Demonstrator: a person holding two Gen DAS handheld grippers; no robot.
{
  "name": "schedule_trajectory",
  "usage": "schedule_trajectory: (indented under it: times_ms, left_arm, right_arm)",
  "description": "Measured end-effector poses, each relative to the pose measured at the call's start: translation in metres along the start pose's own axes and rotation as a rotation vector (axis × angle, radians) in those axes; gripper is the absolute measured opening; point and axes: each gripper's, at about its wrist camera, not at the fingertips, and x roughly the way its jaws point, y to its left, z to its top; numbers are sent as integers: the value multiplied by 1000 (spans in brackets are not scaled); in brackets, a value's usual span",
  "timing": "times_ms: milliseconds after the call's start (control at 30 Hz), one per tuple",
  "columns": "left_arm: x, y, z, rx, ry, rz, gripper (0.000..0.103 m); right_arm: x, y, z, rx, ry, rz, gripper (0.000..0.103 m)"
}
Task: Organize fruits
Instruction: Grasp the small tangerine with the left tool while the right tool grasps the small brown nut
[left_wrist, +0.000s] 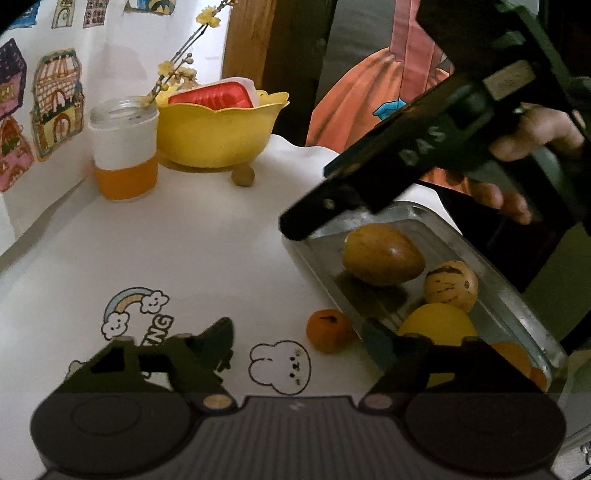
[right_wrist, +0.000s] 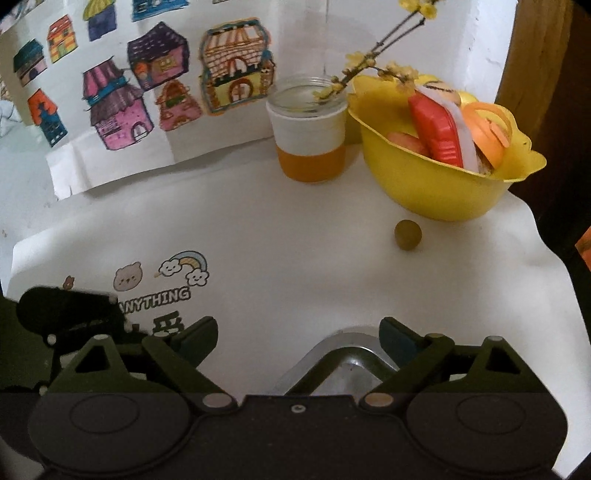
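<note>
A metal tray (left_wrist: 517, 295) on the right holds a brown oval fruit (left_wrist: 382, 254), a striped yellow fruit (left_wrist: 450, 286), a yellow fruit (left_wrist: 439, 321) and an orange one (left_wrist: 513, 356). A small orange fruit (left_wrist: 328, 330) lies on the white cloth just left of the tray. A small green-brown fruit (left_wrist: 242, 176) (right_wrist: 407, 234) lies in front of the yellow bowl (left_wrist: 218, 133) (right_wrist: 436, 184). My left gripper (left_wrist: 299, 347) is open and empty, low over the cloth near the small orange fruit. My right gripper (right_wrist: 299, 339) is open and empty above the tray's far corner (right_wrist: 351, 354); it also shows in the left wrist view (left_wrist: 295, 225).
A glass jar (left_wrist: 123, 147) (right_wrist: 308, 129) with an orange band holds a flowering twig beside the bowl. The bowl holds toy food. House drawings hang on the wall (right_wrist: 147, 81) behind. A person in orange (left_wrist: 369, 92) stands beyond the table's far edge.
</note>
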Motion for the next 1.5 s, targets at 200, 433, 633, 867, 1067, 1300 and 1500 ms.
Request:
schedule_trajectory:
  times_ms: [200, 433, 633, 867, 1067, 1300, 1500]
  left_arm:
    - [7, -3, -4, 13, 36, -28, 53]
    - [14, -11, 3, 71, 32, -30, 31]
    - [23, -10, 11, 91, 28, 11, 30]
    - [38, 4, 29, 50, 6, 65, 30]
    - [56, 18, 47, -7, -15, 121, 30]
    - [71, 29, 62, -43, -31, 158, 30]
    - [78, 32, 67, -53, -40, 169, 30]
  right_arm:
    - [8, -2, 1, 0, 0, -8, 92]
    - [16, -13, 4, 24, -6, -24, 91]
    - [25, -25, 9, 50, -19, -45, 89]
    - [40, -46, 24, 85, -46, -99, 86]
    - [61, -63, 36, 116, -59, -138, 78]
    - [82, -74, 46, 142, -61, -147, 65]
    - [93, -75, 50, 131, -68, -160, 55]
